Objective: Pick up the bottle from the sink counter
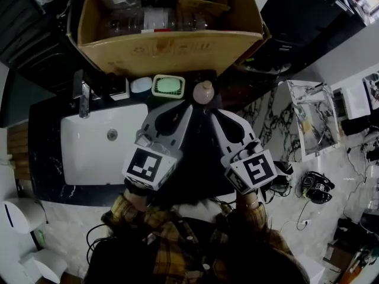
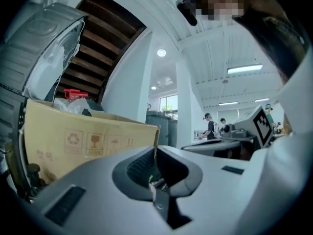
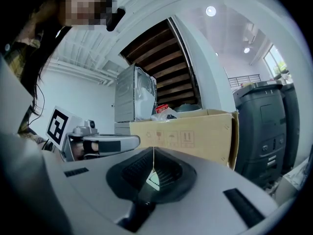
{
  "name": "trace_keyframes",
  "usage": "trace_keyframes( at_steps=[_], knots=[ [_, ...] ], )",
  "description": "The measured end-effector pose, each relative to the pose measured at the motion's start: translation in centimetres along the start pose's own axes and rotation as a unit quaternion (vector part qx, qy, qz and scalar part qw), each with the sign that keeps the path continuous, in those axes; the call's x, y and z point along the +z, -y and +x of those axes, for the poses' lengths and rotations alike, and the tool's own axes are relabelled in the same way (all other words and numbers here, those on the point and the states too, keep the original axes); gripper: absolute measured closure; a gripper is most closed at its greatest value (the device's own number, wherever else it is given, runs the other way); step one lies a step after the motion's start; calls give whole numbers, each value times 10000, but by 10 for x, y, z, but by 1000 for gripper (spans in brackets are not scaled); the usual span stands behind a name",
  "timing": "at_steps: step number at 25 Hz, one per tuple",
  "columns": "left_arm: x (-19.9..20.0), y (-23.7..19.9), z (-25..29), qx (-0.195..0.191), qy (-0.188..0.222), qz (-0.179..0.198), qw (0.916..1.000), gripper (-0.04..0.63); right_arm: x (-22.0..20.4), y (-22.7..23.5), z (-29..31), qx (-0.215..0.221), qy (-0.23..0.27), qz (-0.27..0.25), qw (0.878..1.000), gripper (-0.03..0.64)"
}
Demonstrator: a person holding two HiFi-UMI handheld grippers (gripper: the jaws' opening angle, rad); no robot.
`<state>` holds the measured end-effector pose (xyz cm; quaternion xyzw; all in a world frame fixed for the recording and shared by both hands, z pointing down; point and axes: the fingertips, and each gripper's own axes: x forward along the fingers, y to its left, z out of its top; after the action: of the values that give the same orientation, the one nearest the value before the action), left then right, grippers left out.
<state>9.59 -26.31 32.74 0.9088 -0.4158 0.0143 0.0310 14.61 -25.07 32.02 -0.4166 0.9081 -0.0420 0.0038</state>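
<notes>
A small round beige bottle (image 1: 203, 92) stands on the black sink counter (image 1: 47, 135), just right of a green and white sponge holder (image 1: 169, 86). My left gripper (image 1: 189, 107) is shut with nothing in it, its tip a little below and left of the bottle. My right gripper (image 1: 214, 113) is shut and empty too, just below the bottle. The two tips point toward each other over the counter. In the left gripper view the shut jaws of the left gripper (image 2: 155, 148) hide the bottle. The right gripper (image 3: 153, 153) blocks it the same way in its own view.
A large open cardboard box (image 1: 172, 46) with plastic bottles inside stands behind the counter. A white basin (image 1: 100, 152) with a faucet (image 1: 83, 96) lies at the left. A white soap box (image 1: 120, 89) and a pale blue dish (image 1: 141, 84) sit beside the sponge holder. Cables and black headphones (image 1: 317, 187) lie on the floor at the right.
</notes>
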Motion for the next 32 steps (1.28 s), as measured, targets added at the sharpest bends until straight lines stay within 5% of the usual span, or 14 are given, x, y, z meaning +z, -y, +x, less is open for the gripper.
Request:
trace_keyframes(
  at_steps=[15, 19, 32],
  knots=[
    [-51, -14, 60, -306, -150, -177, 9993, 569, -37, 23, -1, -89, -502, 121, 9986, 600],
    [-64, -13, 78, -396, -284, -249, 9985, 476, -48, 31, -4, -170, -693, 100, 9974, 600],
    [-113, -22, 125, -405, -699, -226, 9965, 422, -79, 46, -8, -290, -916, 349, 9948, 600]
  ],
)
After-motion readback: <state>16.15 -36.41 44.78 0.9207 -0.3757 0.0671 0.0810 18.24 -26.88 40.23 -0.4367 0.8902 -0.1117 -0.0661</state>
